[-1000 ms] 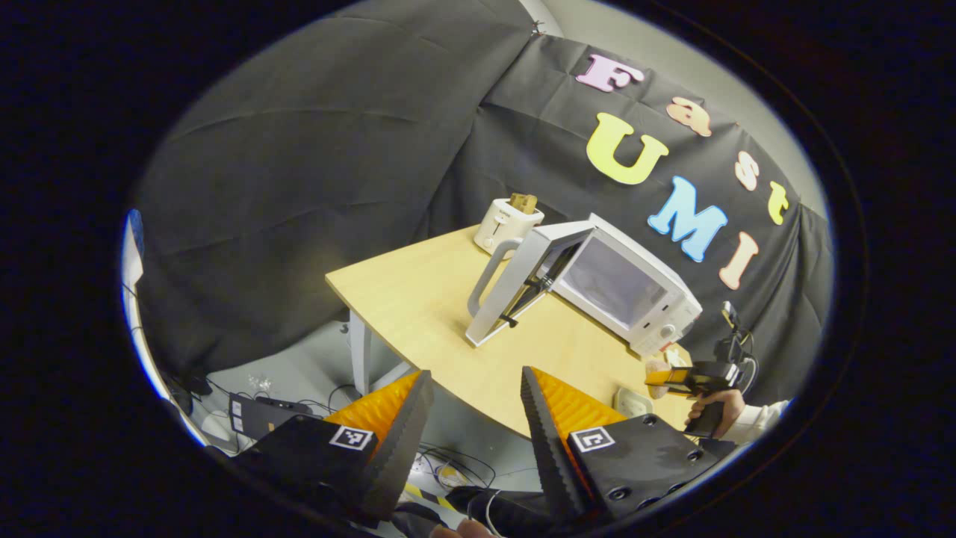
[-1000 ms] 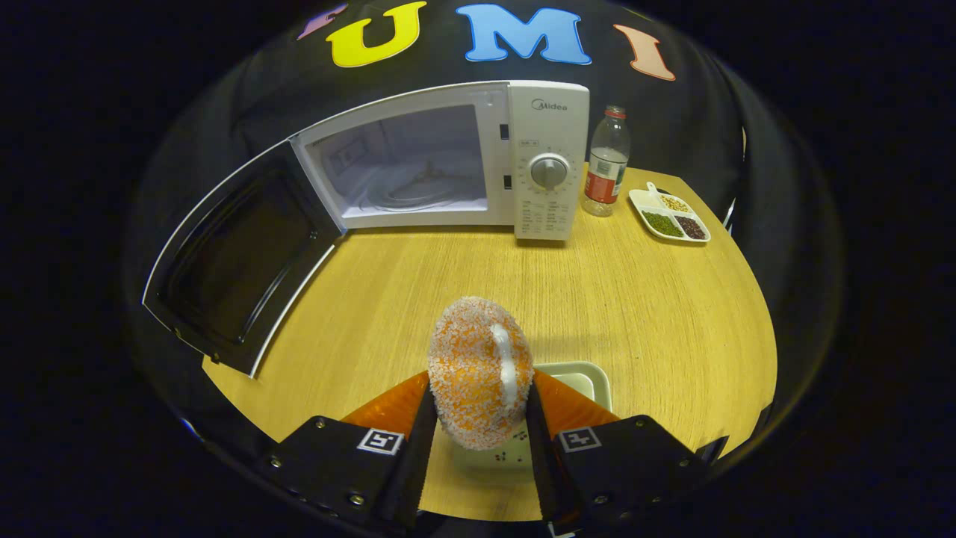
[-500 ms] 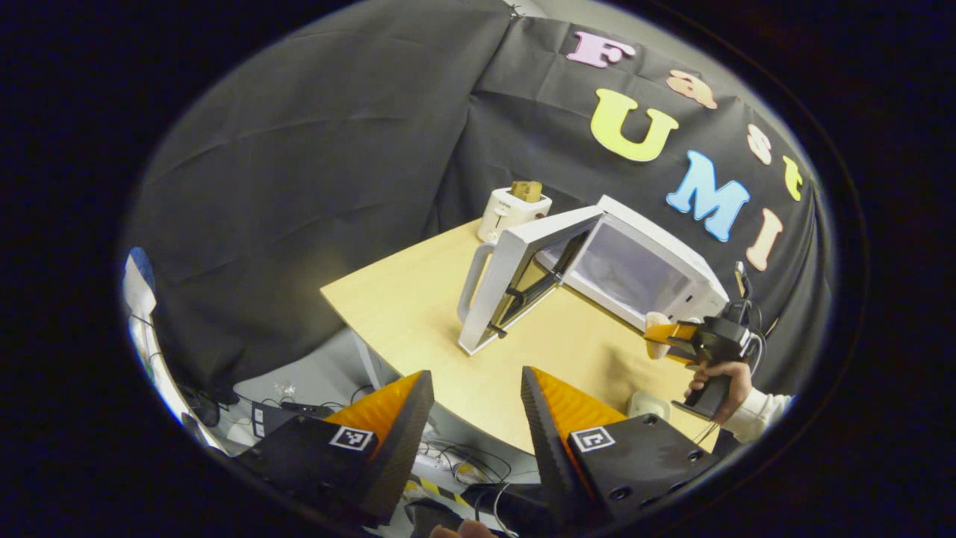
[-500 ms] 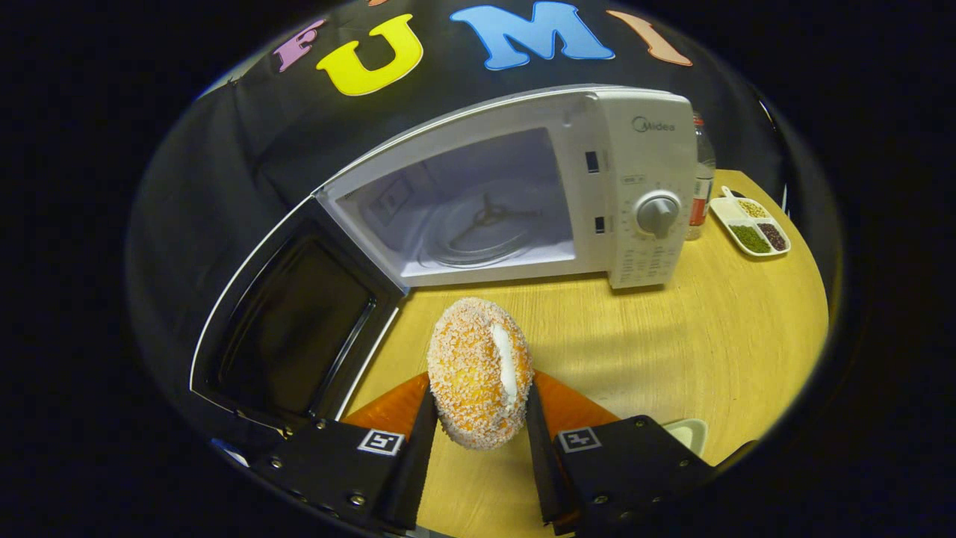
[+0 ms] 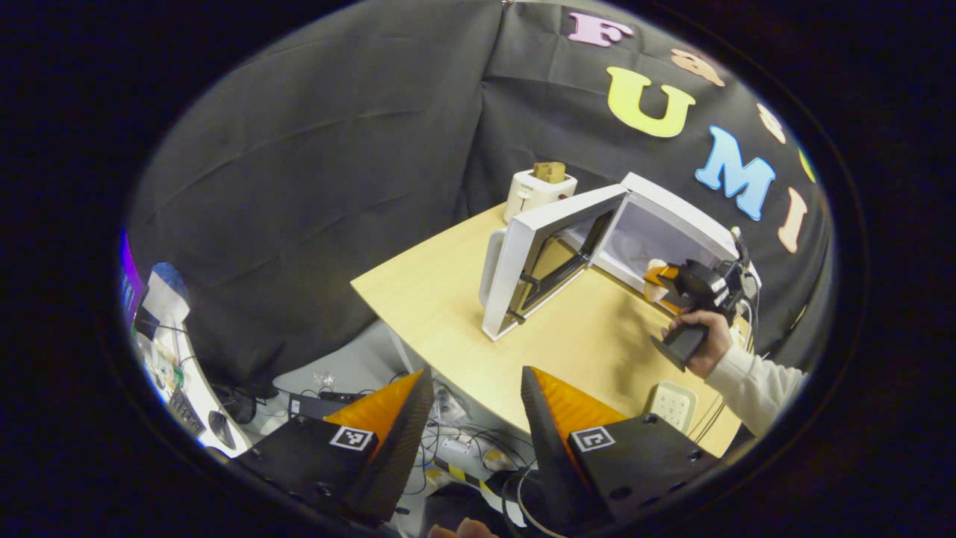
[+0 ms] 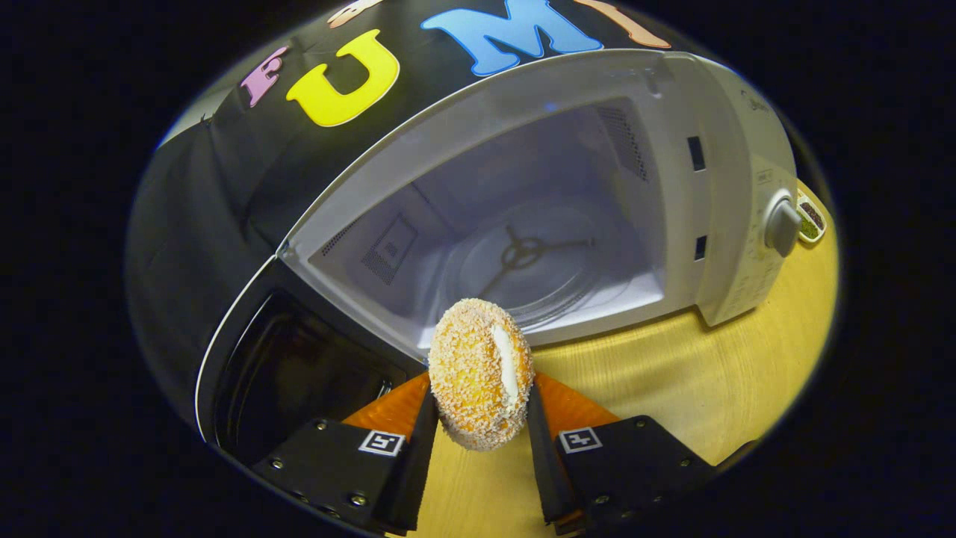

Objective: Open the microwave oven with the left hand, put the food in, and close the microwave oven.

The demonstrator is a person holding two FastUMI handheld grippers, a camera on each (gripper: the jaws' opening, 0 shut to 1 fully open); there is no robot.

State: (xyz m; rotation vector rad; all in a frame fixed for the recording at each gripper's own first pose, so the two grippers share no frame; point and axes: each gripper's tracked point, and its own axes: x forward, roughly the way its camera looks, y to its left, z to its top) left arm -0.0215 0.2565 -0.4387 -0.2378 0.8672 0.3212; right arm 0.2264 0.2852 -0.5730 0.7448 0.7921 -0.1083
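The left gripper (image 5: 472,418) hangs off the surface (image 5: 448,314) edge, jaws wide and empty. The microwave (image 6: 717,187) door (image 6: 299,373) stands open. The right gripper (image 6: 478,418) clamps the crumbed pastry (image 6: 478,373) just before the cavity.

The oven (image 6: 717,194) mouth is wide open. Its cavity holds just the bare turntable (image 6: 538,261), leaving free room above it. The door (image 6: 291,373) stands swung out at the left of the mouth and walls off that side; in the left gripper view the door (image 5: 538,254) stands upright on edge over the table (image 5: 441,314). The bun (image 6: 478,373), clamped in the right gripper (image 6: 478,418), is just in front of the sill, with nothing between it and the cavity. The table right of the oven front is bare. The left gripper (image 5: 470,418), fingers apart, hangs off the near table edge, well apart from the door.
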